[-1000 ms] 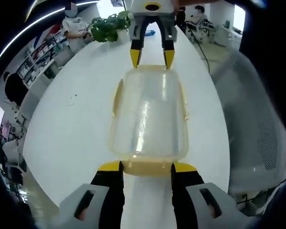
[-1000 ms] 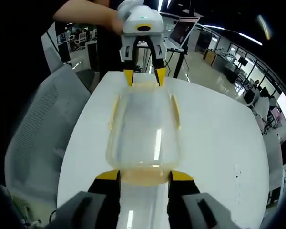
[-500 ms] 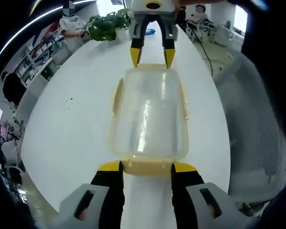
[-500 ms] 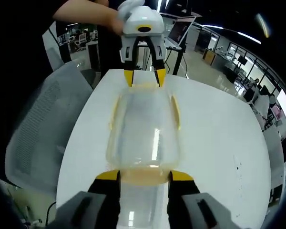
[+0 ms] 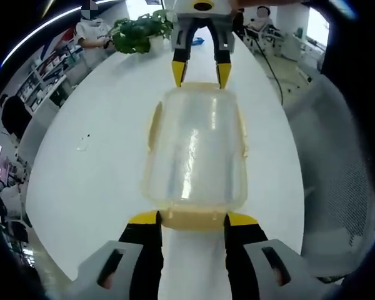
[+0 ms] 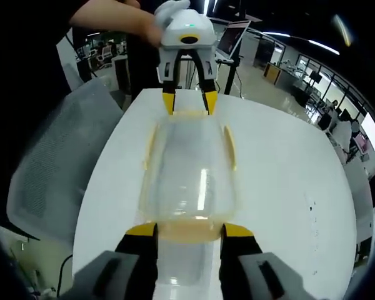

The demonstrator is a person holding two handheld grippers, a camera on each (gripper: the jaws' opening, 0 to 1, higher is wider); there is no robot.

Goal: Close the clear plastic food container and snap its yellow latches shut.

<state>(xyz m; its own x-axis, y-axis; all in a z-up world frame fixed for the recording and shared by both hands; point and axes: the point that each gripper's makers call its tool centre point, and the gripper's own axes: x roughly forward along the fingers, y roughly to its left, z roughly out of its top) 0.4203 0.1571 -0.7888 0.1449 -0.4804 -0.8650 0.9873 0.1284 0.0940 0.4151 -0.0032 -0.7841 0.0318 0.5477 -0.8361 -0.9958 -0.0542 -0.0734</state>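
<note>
Left gripper view had the left gripper (image 5: 192, 218) with its 2 yellow-tipped jaws parted about the width of the near end latch (image 5: 194, 219), 1 tip at each of its corners; whether they actually pinched it I could not tell. Just beyond sat the clear plastic food container (image 5: 195, 150), lid down on the base, its long axis running straight away from the fingers toward the far end. There the right gripper (image 5: 200, 70) came in from the opposite side, jaws likewise spread to either side of the far end latch, tips touching or just short of the rim.

Right gripper view mirrored this: the right gripper (image 6: 189, 230) straddled its own end latch (image 6: 189, 229), the container (image 6: 189, 164) stretched ahead, and the left gripper (image 6: 187, 103), held in a person's hand (image 6: 151, 26), bracketed the far end.

Each gripper was nearest its own end, so each end latch looked like a job for the gripper beside it. The 2 side latches (image 5: 154, 128) seemed to stand out from the long walls, apparently not snapped.

The white table (image 5: 94, 162) lay bare on both long sides of the container, giving room to swing round. A grey mesh chair (image 6: 56, 162) stood beside the table edge, and a green plant (image 5: 136, 31) sat well apart at the far left.
</note>
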